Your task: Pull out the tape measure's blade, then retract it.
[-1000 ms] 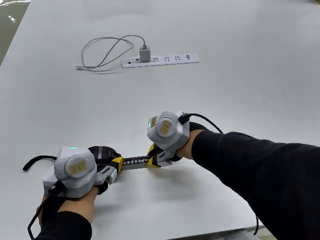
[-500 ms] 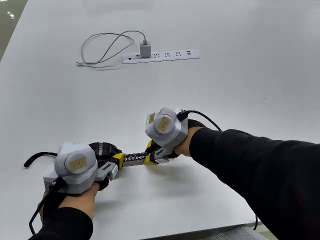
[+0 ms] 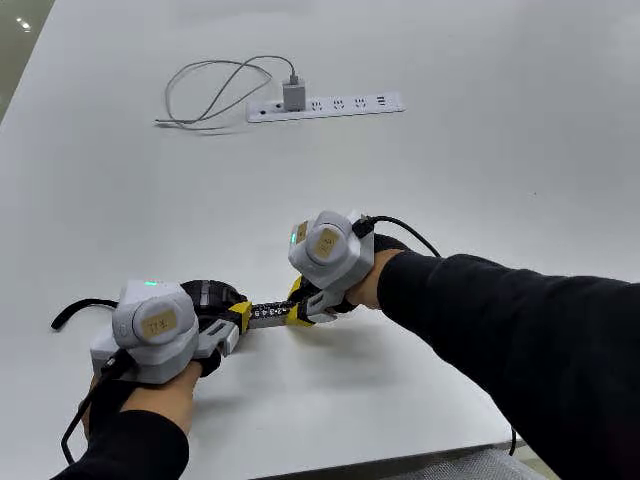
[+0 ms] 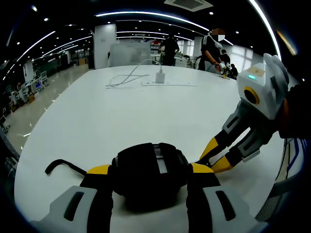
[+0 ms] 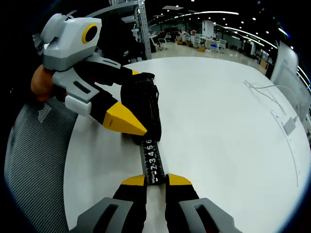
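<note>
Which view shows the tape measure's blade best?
The right gripper view: the blade runs from the right tool to the case, numbers readable. The head view shows a short strip; in the left gripper view the case blocks it.

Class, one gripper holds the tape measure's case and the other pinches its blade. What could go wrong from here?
1. The right gripper pinches the blade only at its end; if it slips, the blade could snap back into the case.
2. The left gripper clamps the case by its sides on a smooth table; an off-line pull might twist it loose.
</note>
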A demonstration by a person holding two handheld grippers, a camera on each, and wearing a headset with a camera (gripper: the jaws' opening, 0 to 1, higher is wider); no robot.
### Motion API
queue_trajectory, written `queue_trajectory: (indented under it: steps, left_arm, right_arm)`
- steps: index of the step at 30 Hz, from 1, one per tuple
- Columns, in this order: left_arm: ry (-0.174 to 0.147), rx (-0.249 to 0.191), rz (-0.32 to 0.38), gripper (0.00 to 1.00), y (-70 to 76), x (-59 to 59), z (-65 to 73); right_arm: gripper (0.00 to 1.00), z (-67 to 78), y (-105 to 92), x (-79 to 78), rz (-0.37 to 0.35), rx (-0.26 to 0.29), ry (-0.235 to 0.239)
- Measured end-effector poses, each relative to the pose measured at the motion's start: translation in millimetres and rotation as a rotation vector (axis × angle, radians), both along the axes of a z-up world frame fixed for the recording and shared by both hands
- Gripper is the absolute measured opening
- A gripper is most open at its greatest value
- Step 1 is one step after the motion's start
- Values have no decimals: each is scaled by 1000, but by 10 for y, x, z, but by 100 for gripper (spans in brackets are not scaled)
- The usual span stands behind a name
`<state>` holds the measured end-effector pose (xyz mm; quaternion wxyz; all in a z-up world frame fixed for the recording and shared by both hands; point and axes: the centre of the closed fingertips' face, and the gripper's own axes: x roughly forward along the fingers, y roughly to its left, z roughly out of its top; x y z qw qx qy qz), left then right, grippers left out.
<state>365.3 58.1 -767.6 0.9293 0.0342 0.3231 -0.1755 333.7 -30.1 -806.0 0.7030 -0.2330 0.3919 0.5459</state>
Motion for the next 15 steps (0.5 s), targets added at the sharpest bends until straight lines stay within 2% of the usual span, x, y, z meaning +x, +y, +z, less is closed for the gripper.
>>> queue_trajectory:
  steps: [15]
  left_arm:
    - [8,-2,6,56,3,1,-5]
  right_arm:
    - [10,5,55,11,-5,7,-3]
